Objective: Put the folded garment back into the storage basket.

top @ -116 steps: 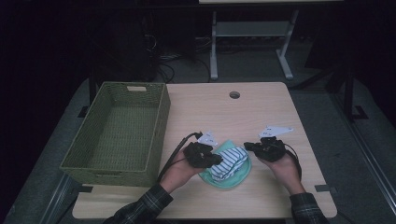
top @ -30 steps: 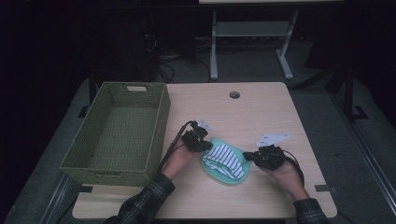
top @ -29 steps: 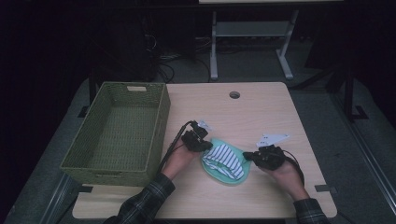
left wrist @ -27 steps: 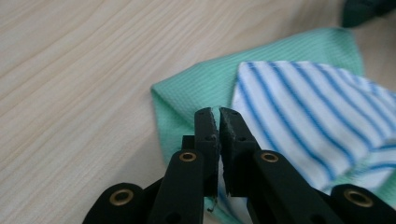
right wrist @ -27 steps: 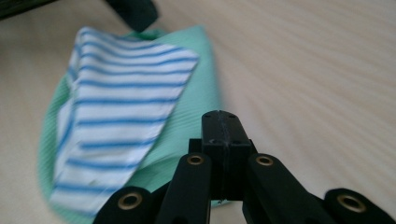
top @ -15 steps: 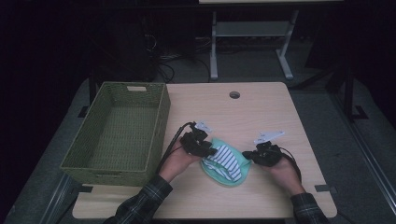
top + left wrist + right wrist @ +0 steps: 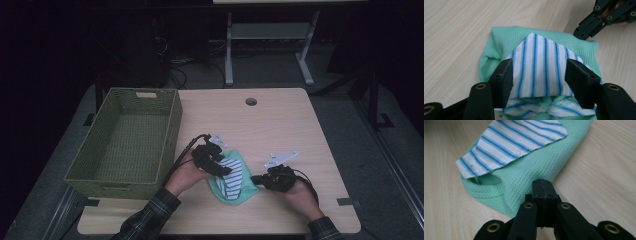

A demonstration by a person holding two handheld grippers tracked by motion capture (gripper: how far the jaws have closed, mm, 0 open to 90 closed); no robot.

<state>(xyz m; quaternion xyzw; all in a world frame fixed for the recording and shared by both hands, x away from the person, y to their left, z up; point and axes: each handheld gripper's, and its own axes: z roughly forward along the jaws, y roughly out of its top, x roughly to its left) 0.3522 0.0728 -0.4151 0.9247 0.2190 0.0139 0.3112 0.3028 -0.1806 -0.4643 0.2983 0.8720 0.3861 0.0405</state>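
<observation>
- one folded cloth [image 7: 233, 181] lies on the desk [image 7: 280, 125] near its front edge: a green waffle-weave piece with a white, blue-striped layer [image 7: 541, 67] folded on top, its point aimed away from the left jaws.
- one woven green basket [image 7: 125, 142] stands at the desk's left side, just beside the cloth's left end.
- two hand-held grippers are in view, one in each hand, both forearms coming in from the front edge.
- the left hand-held gripper [image 7: 537, 77] sits over the cloth's left part, tilted down; its jaws have just been opening and now stand spread, the striped layer lying between the pads without being pressed.
- the right hand-held gripper [image 7: 543, 188] lies low at the cloth's right edge, its jaws pressed together; their tip is right at the green fold, and i cannot tell whether any fabric is caught.
- the right hand [image 7: 300, 192] rests near the desk's front right.
- open wood stretches behind the cloth up to a round cable hole [image 7: 251, 101], and to the right as far as the desk edge.
</observation>
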